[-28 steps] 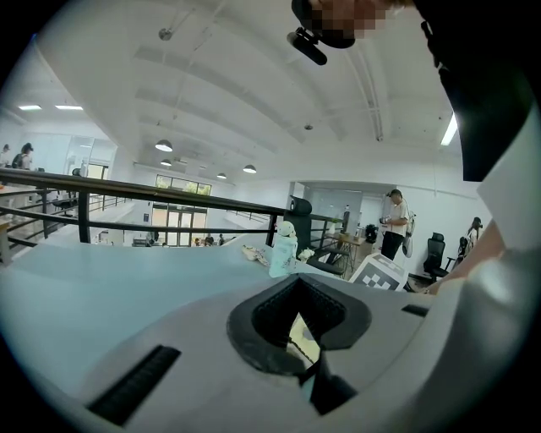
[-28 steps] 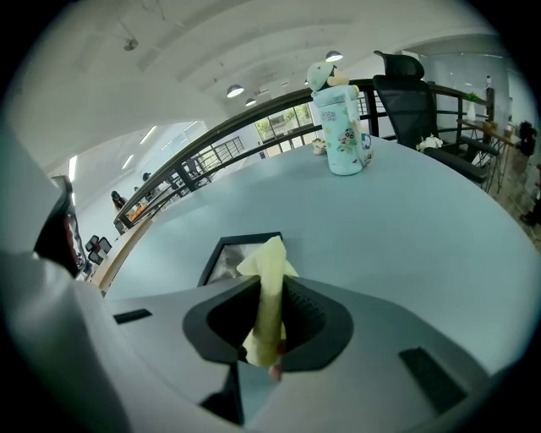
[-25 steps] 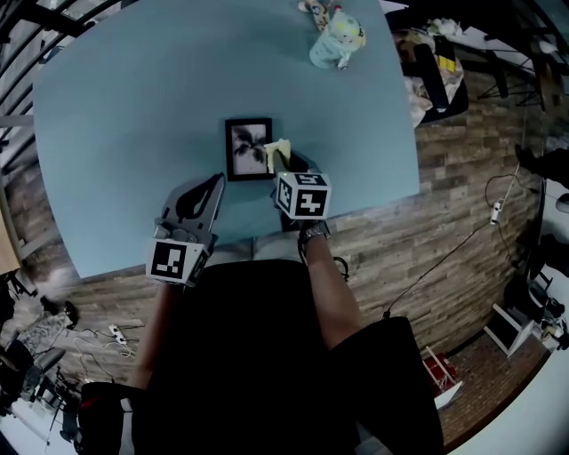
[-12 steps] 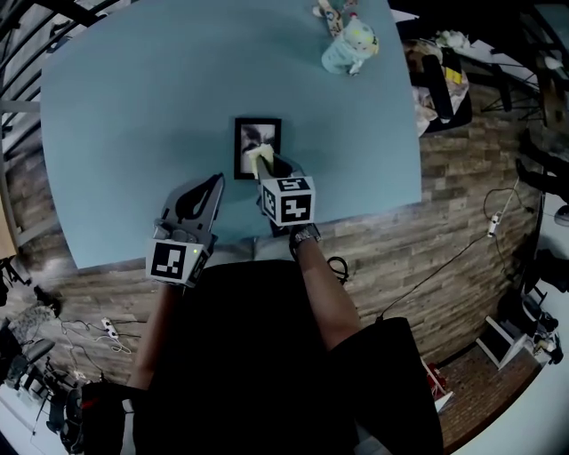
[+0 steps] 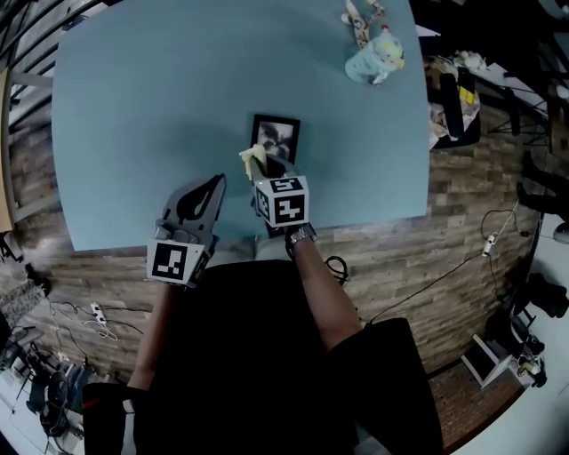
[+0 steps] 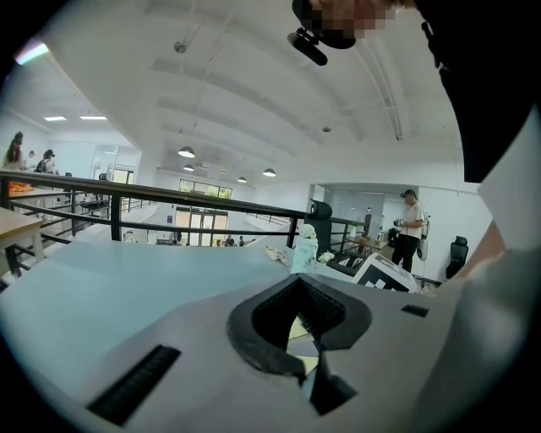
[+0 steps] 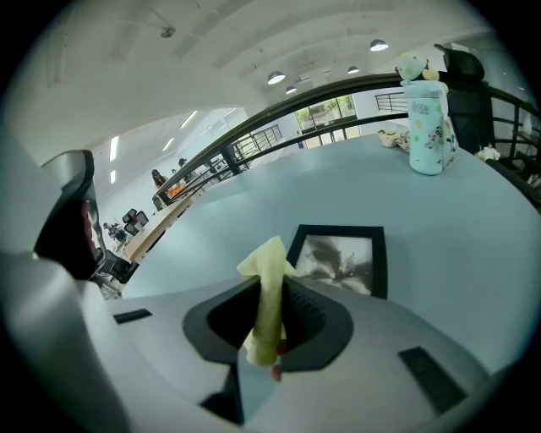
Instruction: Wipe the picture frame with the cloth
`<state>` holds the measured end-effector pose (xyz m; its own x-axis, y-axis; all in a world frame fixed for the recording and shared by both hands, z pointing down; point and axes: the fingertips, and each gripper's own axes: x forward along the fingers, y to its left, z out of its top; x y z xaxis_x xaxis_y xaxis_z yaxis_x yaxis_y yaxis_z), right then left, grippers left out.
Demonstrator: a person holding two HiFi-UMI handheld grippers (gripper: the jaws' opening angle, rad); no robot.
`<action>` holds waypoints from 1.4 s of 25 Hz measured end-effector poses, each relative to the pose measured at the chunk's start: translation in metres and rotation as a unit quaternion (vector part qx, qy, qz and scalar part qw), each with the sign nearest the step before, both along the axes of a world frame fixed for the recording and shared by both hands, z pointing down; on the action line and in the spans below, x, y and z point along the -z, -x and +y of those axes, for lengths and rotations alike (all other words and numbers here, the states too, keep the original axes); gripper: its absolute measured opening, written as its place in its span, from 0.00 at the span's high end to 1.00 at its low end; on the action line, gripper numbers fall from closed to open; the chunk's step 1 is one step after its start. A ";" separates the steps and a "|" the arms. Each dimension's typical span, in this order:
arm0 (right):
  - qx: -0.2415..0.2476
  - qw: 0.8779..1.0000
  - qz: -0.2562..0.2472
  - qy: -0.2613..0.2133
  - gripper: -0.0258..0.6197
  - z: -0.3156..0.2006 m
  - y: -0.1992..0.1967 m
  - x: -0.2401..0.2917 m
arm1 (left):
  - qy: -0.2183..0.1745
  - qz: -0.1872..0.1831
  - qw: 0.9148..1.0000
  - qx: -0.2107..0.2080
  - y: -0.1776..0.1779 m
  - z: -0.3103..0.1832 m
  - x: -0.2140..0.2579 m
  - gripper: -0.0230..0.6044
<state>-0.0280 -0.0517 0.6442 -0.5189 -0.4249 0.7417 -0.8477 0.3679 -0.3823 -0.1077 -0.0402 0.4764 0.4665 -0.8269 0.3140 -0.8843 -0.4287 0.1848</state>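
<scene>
A black picture frame (image 5: 275, 139) with a grey print lies flat on the teal table (image 5: 133, 107); it also shows in the right gripper view as the frame (image 7: 338, 258). My right gripper (image 5: 259, 167) is shut on a pale yellow cloth (image 5: 252, 156), just off the frame's near-left corner. The cloth (image 7: 269, 292) sticks up between the jaws of that gripper (image 7: 272, 317), and its tip is beside the frame, not over the print. My left gripper (image 5: 213, 183) hovers at the table's near edge, to the left, jaws together and holding nothing.
A pale mint bottle (image 5: 373, 62) with a toy-like cap stands at the far right of the table, with small items (image 5: 357, 18) behind it. The same bottle (image 7: 428, 127) shows in the right gripper view. A railing runs beyond the table. Brick floor and cables lie below the near edge.
My right gripper has carried the cloth leftward across the frame, from its right edge to just off its near-left corner. The left gripper has stayed put. The head view has shifted.
</scene>
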 end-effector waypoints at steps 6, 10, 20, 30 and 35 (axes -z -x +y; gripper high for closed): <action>0.014 1.000 -0.002 0.007 0.87 0.006 0.016 -0.006 | 0.006 -0.002 1.000 0.014 0.013 0.008 -0.004 0.97; 0.012 1.000 -0.001 0.011 0.87 0.008 0.018 -0.008 | 0.008 -0.003 1.000 0.017 0.019 0.011 -0.005 0.97; 0.003 1.000 0.004 0.012 0.87 0.010 0.012 -0.010 | 0.005 0.000 1.000 0.003 0.015 0.007 -0.004 0.97; -0.023 1.000 0.010 0.016 0.87 0.014 -0.007 -0.014 | 0.004 0.001 1.000 -0.021 0.001 0.003 -0.005 0.97; -0.034 0.999 0.010 0.016 0.87 0.015 -0.015 -0.014 | 0.004 0.002 1.000 -0.028 -0.004 0.003 -0.005 0.97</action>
<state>-0.0131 -0.0371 0.6585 -0.4744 -0.4346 0.7655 -0.8780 0.2963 -0.3759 -0.1036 -0.0372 0.4812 0.5133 -0.7971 0.3180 -0.8582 -0.4765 0.1910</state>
